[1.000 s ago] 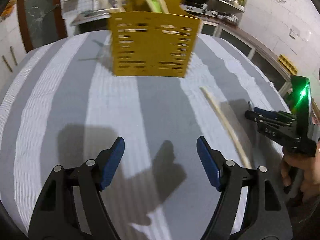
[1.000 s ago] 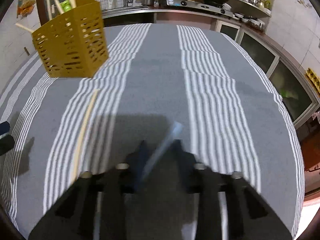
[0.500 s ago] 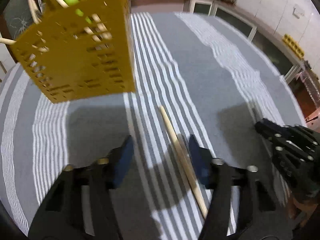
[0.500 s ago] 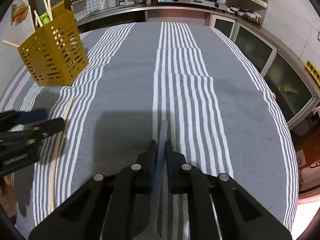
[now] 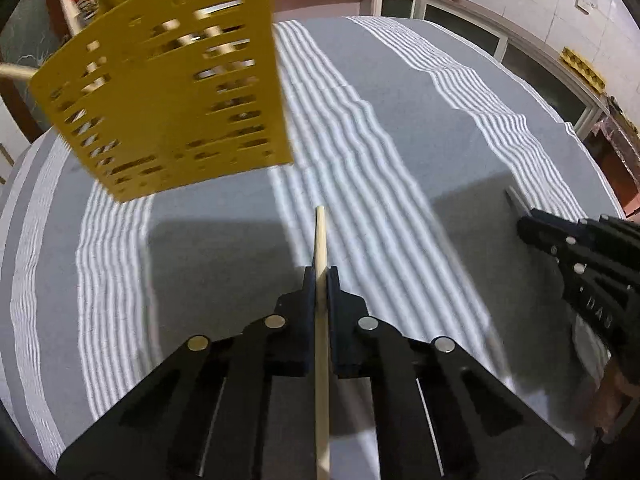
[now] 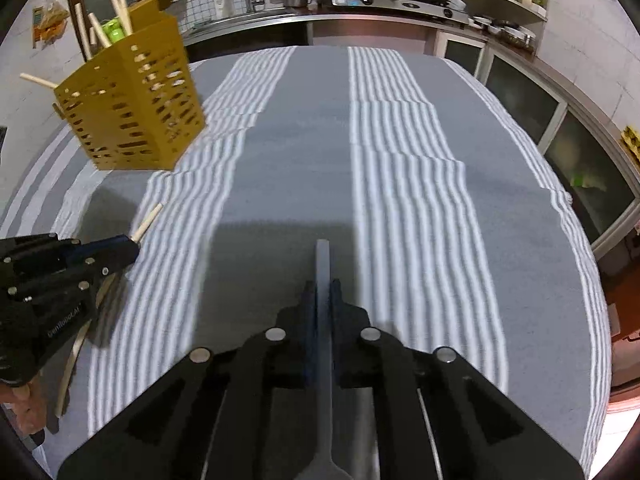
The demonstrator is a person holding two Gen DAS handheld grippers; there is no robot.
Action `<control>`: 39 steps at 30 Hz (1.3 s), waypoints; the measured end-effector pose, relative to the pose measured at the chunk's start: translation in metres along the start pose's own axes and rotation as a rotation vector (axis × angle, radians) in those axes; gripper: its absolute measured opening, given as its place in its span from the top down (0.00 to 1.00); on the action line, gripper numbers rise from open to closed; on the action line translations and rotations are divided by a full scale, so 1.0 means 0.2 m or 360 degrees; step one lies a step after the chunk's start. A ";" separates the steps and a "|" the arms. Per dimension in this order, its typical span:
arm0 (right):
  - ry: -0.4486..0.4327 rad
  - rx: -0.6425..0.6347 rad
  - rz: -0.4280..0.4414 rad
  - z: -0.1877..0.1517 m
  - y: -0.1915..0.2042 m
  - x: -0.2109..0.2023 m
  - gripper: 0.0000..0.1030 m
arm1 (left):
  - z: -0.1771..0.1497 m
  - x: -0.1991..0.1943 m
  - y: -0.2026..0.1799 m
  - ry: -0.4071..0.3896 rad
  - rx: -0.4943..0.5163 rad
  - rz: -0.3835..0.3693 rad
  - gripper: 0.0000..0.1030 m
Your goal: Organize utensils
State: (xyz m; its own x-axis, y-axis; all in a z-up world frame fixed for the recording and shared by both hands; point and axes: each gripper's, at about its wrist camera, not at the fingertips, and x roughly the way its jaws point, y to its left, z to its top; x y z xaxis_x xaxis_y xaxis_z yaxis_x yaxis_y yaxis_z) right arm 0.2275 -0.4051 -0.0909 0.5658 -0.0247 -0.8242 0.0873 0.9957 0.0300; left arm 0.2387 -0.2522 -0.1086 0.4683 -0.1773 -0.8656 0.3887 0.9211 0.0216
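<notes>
The left gripper (image 5: 320, 280) has its fingers pinched on a pale wooden chopstick (image 5: 321, 240), whose tip sticks out ahead of them over the striped cloth (image 5: 400, 140) covering the surface. The right gripper (image 6: 322, 292) has its fingers clamped on the flat grey handle of a metal utensil (image 6: 323, 264), low over the cloth. Behind and to the left stands the yellow slotted holder (image 6: 132, 116), with several wooden sticks (image 6: 120, 10) poking out of it.
</notes>
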 end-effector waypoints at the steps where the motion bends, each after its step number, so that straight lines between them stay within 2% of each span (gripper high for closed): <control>1: -0.0001 -0.0002 0.0015 0.00 0.02 0.00 0.93 | -0.02 -0.01 0.03 -0.0005 -0.0003 0.0008 0.95; 8: -0.0007 -0.0032 0.0088 0.02 0.19 0.00 0.93 | -0.15 -0.10 0.33 -0.0026 -0.0074 0.0108 0.95; 10: -0.0004 -0.0057 0.0092 0.03 0.23 0.01 0.93 | -0.18 -0.13 0.43 -0.0037 -0.0095 0.0172 0.95; 15: 0.0032 -0.0105 0.0064 0.05 0.26 0.03 0.93 | -0.20 -0.13 0.60 0.0010 -0.0107 0.0244 0.94; 18: 0.0052 -0.0117 0.0037 0.07 0.25 0.04 0.92 | -0.20 -0.12 0.65 0.0033 -0.0074 0.0261 0.77; 19: 0.0072 -0.0125 0.0042 0.08 0.25 0.04 0.92 | -0.20 -0.11 0.66 0.0040 -0.0069 0.0257 0.72; 23: 0.0141 -0.0172 0.0028 0.10 0.26 0.07 0.88 | -0.17 -0.07 0.66 0.0090 -0.0026 0.0228 0.67; 30: 0.0219 -0.0217 0.0088 0.11 0.24 0.09 0.86 | -0.15 -0.04 0.73 0.0128 0.0064 0.0123 0.61; 33: 0.0244 -0.0226 0.0105 0.12 0.23 0.10 0.86 | -0.16 -0.04 0.75 0.0099 0.0072 0.0220 0.33; 34: 0.0250 -0.0222 0.0115 0.12 0.22 0.10 0.86 | -0.14 -0.01 0.78 0.0098 0.0050 0.0251 0.17; 35: 0.0250 -0.0219 0.0124 0.13 0.21 0.10 0.86 | -0.15 0.00 0.82 0.0114 0.0008 0.0294 0.07; 39: 0.0232 -0.0266 0.0114 0.13 0.22 0.09 0.85 | -0.15 0.00 0.84 0.0136 -0.0057 0.0281 0.06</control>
State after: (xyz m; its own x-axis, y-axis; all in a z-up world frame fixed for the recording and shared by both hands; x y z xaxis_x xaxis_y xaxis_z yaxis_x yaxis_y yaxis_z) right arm 0.2632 -0.3650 -0.0905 0.4400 0.0477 -0.8967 -0.0928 0.9957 0.0075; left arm 0.2805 -0.0861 -0.1196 0.4571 0.0170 -0.8893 0.2774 0.9472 0.1607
